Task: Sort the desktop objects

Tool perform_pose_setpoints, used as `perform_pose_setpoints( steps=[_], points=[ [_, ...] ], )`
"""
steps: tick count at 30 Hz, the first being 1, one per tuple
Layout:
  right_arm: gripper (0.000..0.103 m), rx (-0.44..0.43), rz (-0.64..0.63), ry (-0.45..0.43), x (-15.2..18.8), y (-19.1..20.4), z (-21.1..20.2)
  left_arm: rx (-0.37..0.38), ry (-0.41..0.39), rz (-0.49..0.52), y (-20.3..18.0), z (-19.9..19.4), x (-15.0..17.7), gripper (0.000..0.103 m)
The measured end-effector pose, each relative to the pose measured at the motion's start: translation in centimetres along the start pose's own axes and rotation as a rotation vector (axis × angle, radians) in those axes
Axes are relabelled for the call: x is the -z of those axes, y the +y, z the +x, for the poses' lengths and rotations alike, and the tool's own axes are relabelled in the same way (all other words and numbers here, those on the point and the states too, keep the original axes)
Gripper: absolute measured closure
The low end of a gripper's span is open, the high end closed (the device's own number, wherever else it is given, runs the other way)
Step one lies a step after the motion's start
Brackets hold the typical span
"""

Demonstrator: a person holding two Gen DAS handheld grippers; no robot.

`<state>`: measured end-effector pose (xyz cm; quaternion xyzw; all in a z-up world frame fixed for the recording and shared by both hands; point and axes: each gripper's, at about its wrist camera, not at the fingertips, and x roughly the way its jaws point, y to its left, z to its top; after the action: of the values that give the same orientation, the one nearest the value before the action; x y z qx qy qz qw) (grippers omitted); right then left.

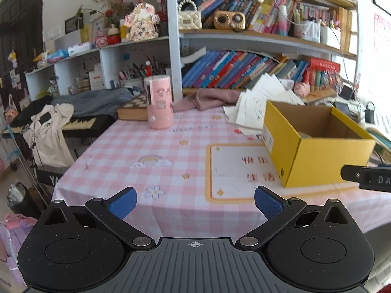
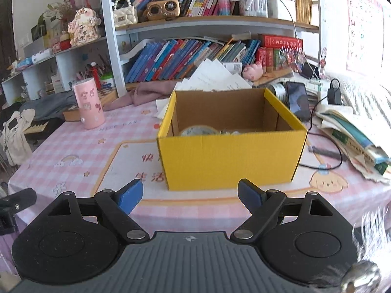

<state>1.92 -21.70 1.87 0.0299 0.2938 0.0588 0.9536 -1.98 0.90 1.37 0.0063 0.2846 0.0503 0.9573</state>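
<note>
Yellow cardboard box (image 2: 232, 156): open-topped, standing on the table (image 2: 73, 146) atop the printed white panel of the pink checked cloth. In the right wrist view its long side faces the camera and runs left to right; in the left wrist view the box (image 1: 317, 156) sits to the right, one corner turned toward the camera, a white label on its short end.

Contents of box: a round, pale, patterned item (image 2: 199, 130) on the floor at the left, and smaller pale pieces (image 2: 229, 131) beside it toward the middle. The front wall hides most of them, so what they are cannot be told; possibly a roll of tape.

Pink cylindrical container (image 1: 158, 102): upright, stickers on its side, at the far left of the table, well apart from the box.

Loose white papers (image 1: 256, 102): heaped just behind the box, leaning against the shelf of books.

Left gripper (image 1: 195, 205): blue-padded fingers spread wide, nothing between them, held above the near table edge, left of the box.

Right gripper (image 2: 190, 195): fingers likewise spread apart and empty, facing the front wall of the box, near it.

Phone (image 2: 297, 100) and charger cable (image 2: 327, 156): on the table right of the box.
</note>
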Motion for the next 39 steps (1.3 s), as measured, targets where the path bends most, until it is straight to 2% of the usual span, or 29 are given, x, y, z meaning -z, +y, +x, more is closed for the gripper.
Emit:
perform_pose_setpoints(
  steps=[6, 17, 24, 39],
  points=[
    [0.016, 0.000, -0.001, 0.044, 1.0, 0.7, 0.0, 0.032, 0.039, 0.031, -0.1, -0.3, 1.0, 0.000],
    [0.003, -0.015, -0.022, 0.072, 1.2, 0.7, 0.1, 0.041, 0.090, 0.048, -0.9, 0.3, 1.4, 0.000],
    [0.003, -0.032, -0.038, 0.084, 1.3, 1.1, 0.3, 0.007, 0.126, 0.021, -0.5, 0.7, 1.5, 0.000],
    [0.002, -0.033, -0.052, 0.112, 1.3, 1.9, 0.8, 0.032, 0.161, 0.004, -0.1, 1.4, 1.4, 0.000]
  ],
)
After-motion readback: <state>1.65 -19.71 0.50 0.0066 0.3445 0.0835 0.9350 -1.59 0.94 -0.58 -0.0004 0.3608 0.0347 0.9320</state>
